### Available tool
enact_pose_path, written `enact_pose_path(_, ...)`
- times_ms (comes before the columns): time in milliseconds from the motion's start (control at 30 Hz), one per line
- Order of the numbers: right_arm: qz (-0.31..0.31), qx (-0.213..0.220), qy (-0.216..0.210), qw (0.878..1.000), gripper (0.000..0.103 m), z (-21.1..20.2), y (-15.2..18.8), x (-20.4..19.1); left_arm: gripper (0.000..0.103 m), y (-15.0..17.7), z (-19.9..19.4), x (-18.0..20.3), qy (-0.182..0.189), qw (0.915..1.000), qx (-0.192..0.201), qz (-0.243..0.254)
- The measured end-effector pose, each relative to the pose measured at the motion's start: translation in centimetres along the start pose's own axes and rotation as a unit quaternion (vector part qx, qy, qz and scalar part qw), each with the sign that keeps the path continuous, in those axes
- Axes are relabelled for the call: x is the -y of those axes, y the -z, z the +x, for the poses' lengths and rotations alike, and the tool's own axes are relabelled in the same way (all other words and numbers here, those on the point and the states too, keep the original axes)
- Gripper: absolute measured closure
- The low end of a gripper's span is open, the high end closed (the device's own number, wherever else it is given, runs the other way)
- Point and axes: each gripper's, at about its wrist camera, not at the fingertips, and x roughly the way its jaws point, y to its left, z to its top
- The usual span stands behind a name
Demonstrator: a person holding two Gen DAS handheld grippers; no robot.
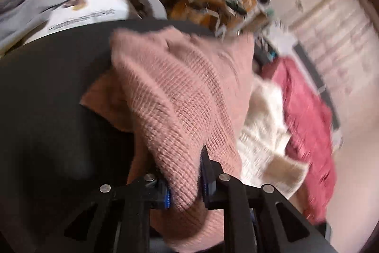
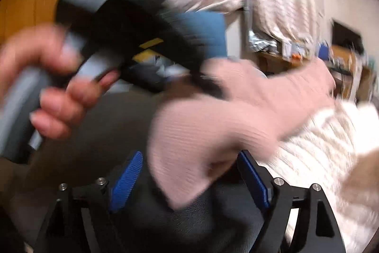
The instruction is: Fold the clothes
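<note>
A pink knit sweater (image 1: 180, 91) lies bunched on a dark leather-like surface (image 1: 47, 87). My left gripper (image 1: 186, 181) is shut on a fold of it, the cloth pinched between the blue pads. In the right wrist view a hand (image 2: 47, 77) holds that left gripper (image 2: 208, 84), whose tips bite the sweater's far edge. My right gripper (image 2: 190, 172) stands open. A flap of the pink sweater (image 2: 236, 115) hangs between its blue pads (image 2: 128, 179), and the left pad is clear of the cloth. Both views are blurred.
A white knit garment (image 1: 263, 125) and a red one (image 1: 305, 115) lie to the right of the sweater. The white knit (image 2: 327, 141) also fills the right side of the right wrist view. A cluttered wooden desk (image 1: 213, 4) and white printed papers (image 1: 90, 6) lie beyond the surface.
</note>
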Motion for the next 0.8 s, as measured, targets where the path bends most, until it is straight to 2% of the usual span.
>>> enact_pose_path(67,0.069,0.018,-0.001,0.997,0.011,-1.2,-0.5,2.1,0.085,0.3,-0.8,-1.8,0.006,0.9996,0.012,-0.024)
enact_pose_path(167,0.165,0.02,0.031,0.986,0.011,-0.4,-2.5,6.1,0.085,1.5,-1.2,-3.3,0.002,0.9993,0.014,-0.036)
enact_pose_path(267,0.214,-0.023,0.042,0.976,0.011,2.8,-5.4,7.1,0.085,3.5,-1.6,-3.0,0.008,0.9994,0.003,-0.033)
enact_pose_path(367,0.246,-0.072,0.058,0.965,0.011,5.7,-6.4,8.4,0.085,4.9,-2.9,-3.8,0.012,0.9998,-0.003,-0.018)
enact_pose_path(400,0.25,-0.09,0.064,0.962,0.025,7.4,-6.9,8.9,0.085,5.5,-3.4,-4.0,0.011,0.9998,-0.004,-0.013)
enact_pose_path(433,0.249,-0.099,0.061,0.961,0.053,8.9,-7.6,9.6,0.085,5.8,-3.7,-4.1,0.01,0.9999,-0.004,-0.01)
enact_pose_path(467,0.244,-0.11,0.056,0.962,0.088,10.0,-8.1,10.2,0.085,6.0,-4.1,-4.3,0.011,0.9999,-0.002,-0.011)
enact_pose_path(500,0.238,-0.117,0.054,0.963,0.089,10.2,-8.3,10.0,0.085,6.2,-4.6,-4.5,0.009,0.9999,0.004,-0.011)
enact_pose_path(567,0.221,-0.102,0.041,0.969,0.091,9.6,-9.3,9.0,0.085,6.5,-6.1,-5.1,0.003,0.9997,0.023,-0.012)
enact_pose_path(667,0.139,-0.068,0.039,0.987,0.091,7.7,-11.2,5.6,0.085,6.8,-9.1,-5.9,-0.006,0.9976,0.068,-0.011)
enact_pose_path(800,0.079,-0.049,0.013,0.996,0.092,6.2,-12.8,1.0,0.085,7.9,-14.2,-6.6,-0.024,0.9918,0.126,0.007)
